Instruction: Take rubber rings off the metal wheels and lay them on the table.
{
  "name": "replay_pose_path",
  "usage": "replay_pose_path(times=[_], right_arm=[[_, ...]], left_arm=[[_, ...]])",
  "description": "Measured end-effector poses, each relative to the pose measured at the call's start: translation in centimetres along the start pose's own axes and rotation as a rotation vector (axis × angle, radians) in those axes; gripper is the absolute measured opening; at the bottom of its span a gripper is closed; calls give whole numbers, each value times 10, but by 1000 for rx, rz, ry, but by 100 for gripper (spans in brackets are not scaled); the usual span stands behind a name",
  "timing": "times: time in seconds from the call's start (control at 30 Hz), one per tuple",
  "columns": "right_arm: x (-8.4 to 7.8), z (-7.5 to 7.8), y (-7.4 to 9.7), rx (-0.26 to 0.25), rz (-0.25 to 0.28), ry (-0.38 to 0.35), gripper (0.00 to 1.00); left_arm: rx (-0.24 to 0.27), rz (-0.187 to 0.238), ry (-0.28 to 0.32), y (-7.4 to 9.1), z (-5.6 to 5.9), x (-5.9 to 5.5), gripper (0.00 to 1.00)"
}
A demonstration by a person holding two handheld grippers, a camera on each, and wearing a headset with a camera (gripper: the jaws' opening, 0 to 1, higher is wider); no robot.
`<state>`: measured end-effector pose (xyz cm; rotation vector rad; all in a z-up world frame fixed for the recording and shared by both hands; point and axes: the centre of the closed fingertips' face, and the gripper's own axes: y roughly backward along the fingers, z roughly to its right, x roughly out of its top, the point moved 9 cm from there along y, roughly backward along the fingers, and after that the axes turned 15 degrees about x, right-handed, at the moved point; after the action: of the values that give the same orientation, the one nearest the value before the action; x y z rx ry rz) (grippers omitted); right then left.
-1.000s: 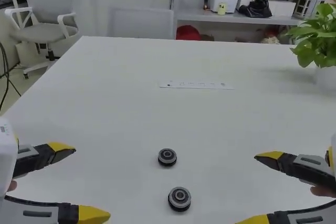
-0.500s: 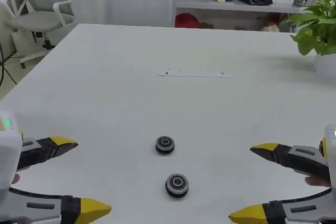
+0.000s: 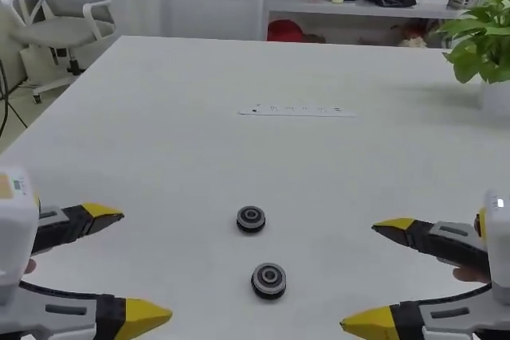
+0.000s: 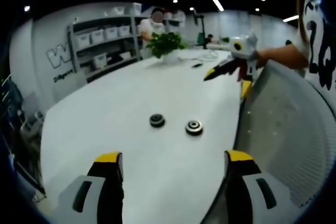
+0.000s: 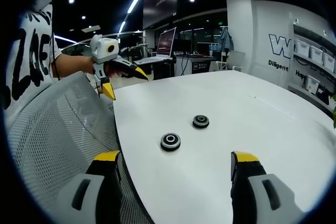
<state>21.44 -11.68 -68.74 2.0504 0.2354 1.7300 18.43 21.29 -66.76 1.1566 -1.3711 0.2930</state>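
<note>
Two small metal wheels with dark rubber rings lie flat on the white table (image 3: 239,157). The farther wheel (image 3: 251,219) sits near the middle, the nearer wheel (image 3: 268,279) just in front of it. Both wheels also appear in the left gripper view (image 4: 157,120) (image 4: 193,127) and in the right gripper view (image 5: 200,121) (image 5: 170,141). My left gripper (image 3: 131,264) hovers open at the table's near left, yellow tips apart and holding nothing. My right gripper (image 3: 378,276) hovers open at the near right, likewise holding nothing. The wheels lie between the two grippers, untouched.
A flat white strip (image 3: 296,111) lies on the table farther back. A potted plant (image 3: 482,29) stands at the far right edge. An office chair (image 3: 60,17) and shelves (image 3: 358,5) stand beyond the table. A mesh chair back (image 5: 58,129) is beside the near edge.
The headset view tilted down slightly. Both grippers have edged a little inward toward the wheels, still open. The wheels have not moved.
</note>
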Motion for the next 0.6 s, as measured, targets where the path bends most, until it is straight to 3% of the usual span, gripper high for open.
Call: replay_pose_path(times=[0.6], right_arm=[[1,11,-5,48,-36,27,79]], left_arm=[[-38,8,-13,-10,2,4,77]])
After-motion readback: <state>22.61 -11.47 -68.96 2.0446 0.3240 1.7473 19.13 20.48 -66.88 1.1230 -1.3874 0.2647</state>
